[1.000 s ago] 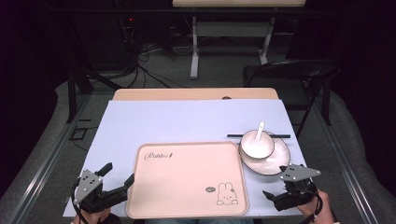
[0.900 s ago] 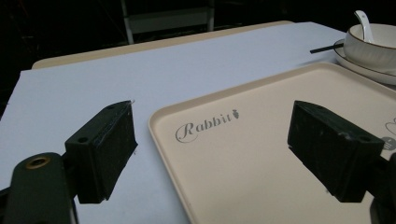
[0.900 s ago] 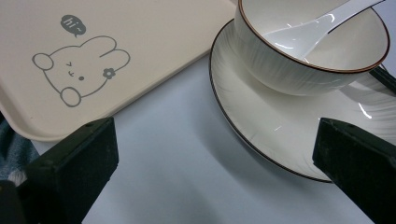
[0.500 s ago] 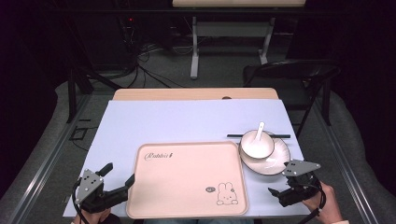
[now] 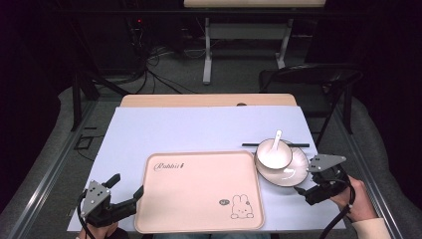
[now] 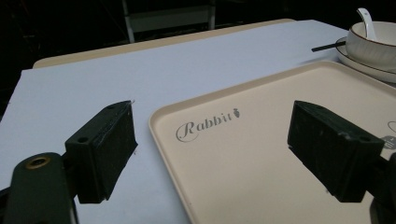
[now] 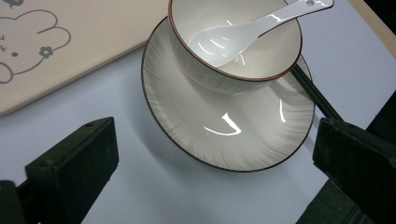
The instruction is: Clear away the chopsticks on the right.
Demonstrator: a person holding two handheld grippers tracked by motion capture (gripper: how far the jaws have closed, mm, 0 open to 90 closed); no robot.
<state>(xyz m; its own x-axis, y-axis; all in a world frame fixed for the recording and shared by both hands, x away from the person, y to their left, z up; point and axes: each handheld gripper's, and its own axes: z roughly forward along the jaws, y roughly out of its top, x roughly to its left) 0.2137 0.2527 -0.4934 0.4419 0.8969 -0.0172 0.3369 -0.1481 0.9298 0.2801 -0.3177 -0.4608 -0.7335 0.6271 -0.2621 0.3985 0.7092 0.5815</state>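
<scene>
Edged nearer the plate (image 7: 224, 126) with right tool (image 5: 318, 185), jaws wide and empty, bowl (image 7: 233, 42) and spoon (image 7: 252, 28) just ahead; left tool (image 5: 122, 196) gaping beside tray (image 5: 199, 191) on counter (image 5: 199, 129).

The flat, pale-pink rectangular plastic tray (image 6: 261, 154) bears the word "Rabbit" in grey script near one corner, ending in a tiny carrot sign. By the opposite corner stands a line-drawn rabbit with a small grey speech bubble, its lettering too small to read.
</scene>
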